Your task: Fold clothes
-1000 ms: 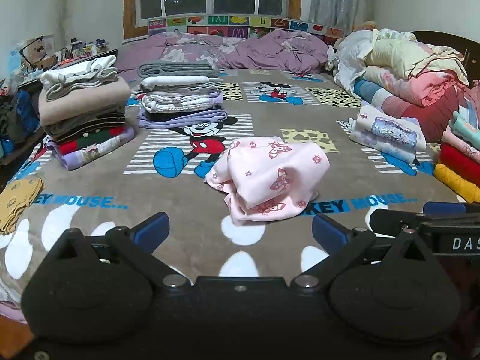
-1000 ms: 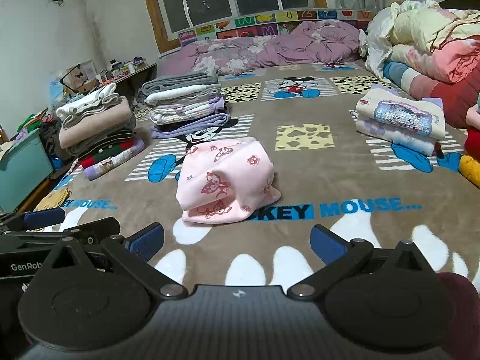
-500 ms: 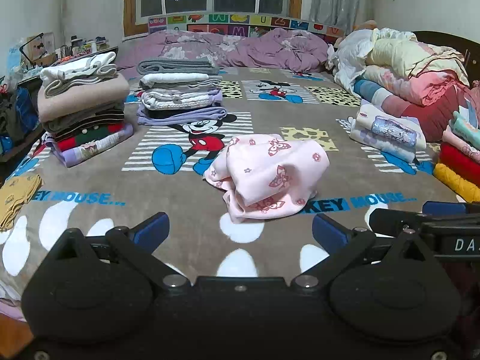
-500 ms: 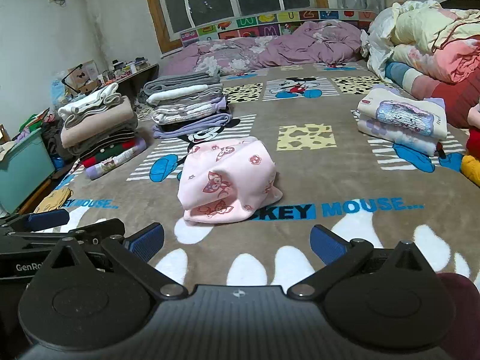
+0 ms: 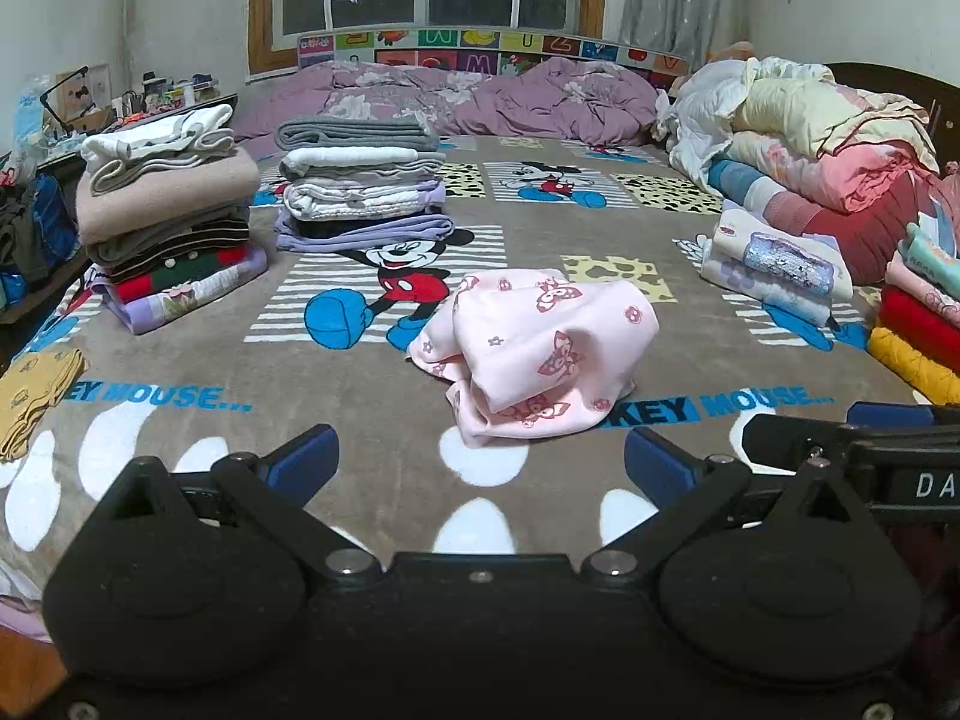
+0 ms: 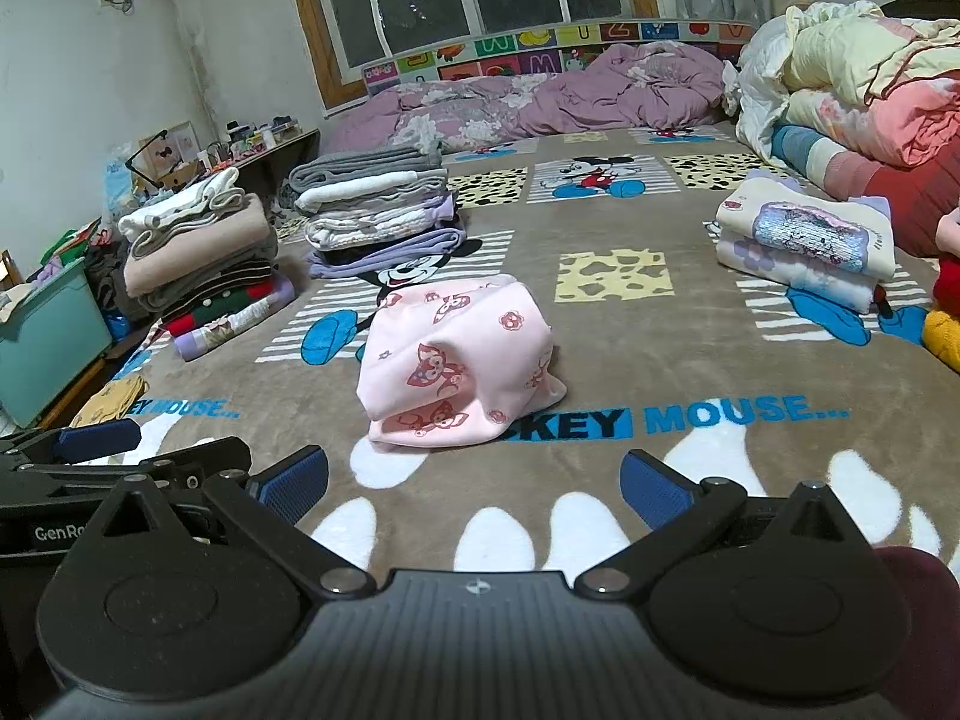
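Both the left gripper point(image 5: 480, 462) and right gripper point(image 6: 474, 480) hover with jaws spread wide, empty. Ahead, untouched, the crumpled pink butterfly-print garment point(image 5: 534, 354) lies on the brown cartoon-mouse blanket point(image 5: 372, 438), its shape lost in folds. The blanket's printed lettering is partly covered by it.

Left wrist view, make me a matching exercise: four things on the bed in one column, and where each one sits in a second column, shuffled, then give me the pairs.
Things:
1. pink garment
2. yellow cloth
3. sequin-patch stack
4. purple duvet

Places:
A. far end, under the window
B. right side, beside the heaped bedding
C. middle, ahead of both open grippers
D. left edge, near corner

Pairs: 1-C, 2-D, 3-B, 4-A
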{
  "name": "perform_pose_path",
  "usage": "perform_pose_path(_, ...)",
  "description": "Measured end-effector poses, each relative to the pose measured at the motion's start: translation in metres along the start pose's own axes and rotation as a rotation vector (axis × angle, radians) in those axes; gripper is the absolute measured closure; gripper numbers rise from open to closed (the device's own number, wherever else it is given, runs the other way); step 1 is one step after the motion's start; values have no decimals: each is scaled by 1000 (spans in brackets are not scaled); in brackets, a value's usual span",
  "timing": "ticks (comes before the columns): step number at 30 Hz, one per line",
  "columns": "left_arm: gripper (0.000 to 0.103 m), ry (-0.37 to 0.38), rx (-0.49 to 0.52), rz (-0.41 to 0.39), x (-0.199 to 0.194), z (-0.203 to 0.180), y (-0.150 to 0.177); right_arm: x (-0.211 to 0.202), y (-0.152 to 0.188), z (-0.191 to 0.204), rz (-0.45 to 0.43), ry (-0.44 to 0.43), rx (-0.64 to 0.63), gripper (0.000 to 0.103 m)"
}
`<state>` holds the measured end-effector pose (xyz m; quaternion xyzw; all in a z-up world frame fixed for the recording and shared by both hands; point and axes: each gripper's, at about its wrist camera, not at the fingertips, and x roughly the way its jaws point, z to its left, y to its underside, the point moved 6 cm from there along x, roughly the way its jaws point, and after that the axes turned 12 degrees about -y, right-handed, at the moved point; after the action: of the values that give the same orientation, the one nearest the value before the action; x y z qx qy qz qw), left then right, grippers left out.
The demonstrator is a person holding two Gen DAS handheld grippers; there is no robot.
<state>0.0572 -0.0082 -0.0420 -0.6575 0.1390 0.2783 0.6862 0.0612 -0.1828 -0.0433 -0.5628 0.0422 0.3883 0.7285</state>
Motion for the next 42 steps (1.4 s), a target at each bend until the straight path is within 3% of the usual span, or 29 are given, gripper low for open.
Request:
perform_pose_path(26,0,-9,6,17,15,-4,-5,9,0,-7,4,-24,26,0)
perform_pose_path(42,0,-7,-13,105,70,-3,-11,43,-12,-21,-6,-134,48,0)
